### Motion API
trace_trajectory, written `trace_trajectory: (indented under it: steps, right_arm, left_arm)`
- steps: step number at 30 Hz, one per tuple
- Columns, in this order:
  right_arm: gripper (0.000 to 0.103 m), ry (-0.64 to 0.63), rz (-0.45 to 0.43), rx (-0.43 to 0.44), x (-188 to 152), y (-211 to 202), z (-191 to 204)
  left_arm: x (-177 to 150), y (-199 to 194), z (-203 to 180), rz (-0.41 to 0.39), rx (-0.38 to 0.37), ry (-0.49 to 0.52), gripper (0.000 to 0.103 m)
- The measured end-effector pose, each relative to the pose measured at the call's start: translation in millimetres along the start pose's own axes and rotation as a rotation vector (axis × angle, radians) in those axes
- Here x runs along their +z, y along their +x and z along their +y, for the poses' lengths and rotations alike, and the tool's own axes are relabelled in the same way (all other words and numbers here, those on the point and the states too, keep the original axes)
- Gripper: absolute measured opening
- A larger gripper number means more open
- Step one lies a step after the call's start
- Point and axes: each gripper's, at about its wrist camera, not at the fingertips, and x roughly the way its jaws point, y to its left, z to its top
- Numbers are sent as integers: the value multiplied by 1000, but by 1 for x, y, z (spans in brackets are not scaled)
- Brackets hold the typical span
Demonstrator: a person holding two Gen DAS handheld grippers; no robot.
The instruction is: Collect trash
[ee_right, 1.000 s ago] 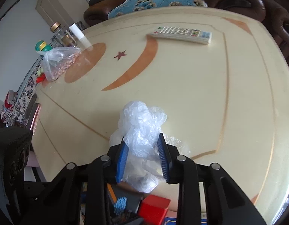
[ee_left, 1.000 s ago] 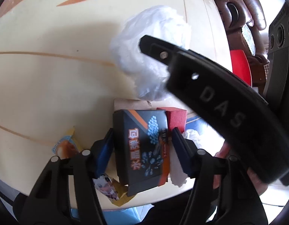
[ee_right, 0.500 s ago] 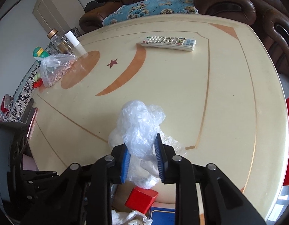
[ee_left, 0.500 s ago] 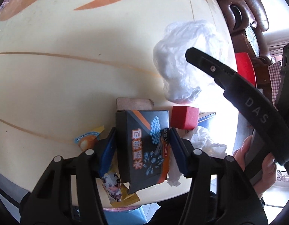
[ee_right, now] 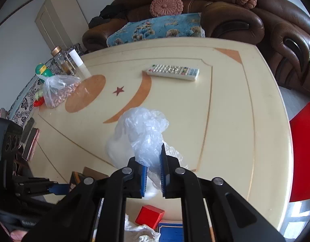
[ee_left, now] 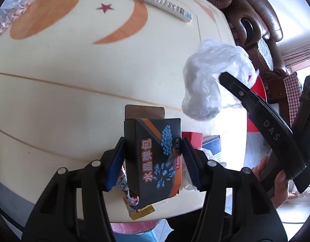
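Note:
My left gripper [ee_left: 152,159] is shut on a black and orange cardboard box [ee_left: 152,157] with blue print, held above the near edge of the cream table [ee_left: 74,80]. My right gripper [ee_right: 153,175] is shut on a crumpled clear plastic bag [ee_right: 140,135], lifted off the table; the bag also shows in the left wrist view [ee_left: 211,80]. Below lie a red block [ee_right: 149,215], a blue box [ee_right: 171,232], white crumpled tissue [ee_right: 140,232] and snack wrappers [ee_left: 140,211].
A white remote [ee_right: 173,72] lies on the far side of the table. A bag of nuts [ee_right: 58,90], a glass jar [ee_right: 62,60] and a green toy [ee_right: 42,70] stand at the left edge. A brown sofa [ee_right: 235,20] is behind, a red stool [ee_right: 302,151] at right.
Both grippers have risen from the table. The right gripper has lifted the plastic bag up and closed tighter on it. The left gripper still holds the box, now higher.

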Motion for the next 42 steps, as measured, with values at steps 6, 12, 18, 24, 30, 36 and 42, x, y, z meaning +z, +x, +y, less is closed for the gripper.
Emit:
trace_trajectory:
  steps: [6,12,18,24,30,36,42]
  right_arm:
    - [11,-10,-62,-49,5,-24,0]
    - [11,-30,-113,-76,9,-52,4]
    - [11,-49,-160,-81,5,-91,13]
    - [11,-69,-200,-78,-13,-136,25]
    - [11,-89,-254,-66,-40,-189,41]
    - [11,-118,-294,-54,-72,-236,63]
    - [11,-144,-287,-53,-111,-261,80]
  left_arm:
    - [3,-13,-7,-37,3,6,55]
    - [-1,-32,-14,-70,1,28,55]
    - [-12,-57,-22,-112,-2,66,55]
    - [-33,-87,-34,-158,1,115,55]
    - [-63,-114,-42,-199,6,167,55]
    - [-96,-139,-51,-233,6,212,55]
    - [-130,-157,-59,-265,18,266,55]
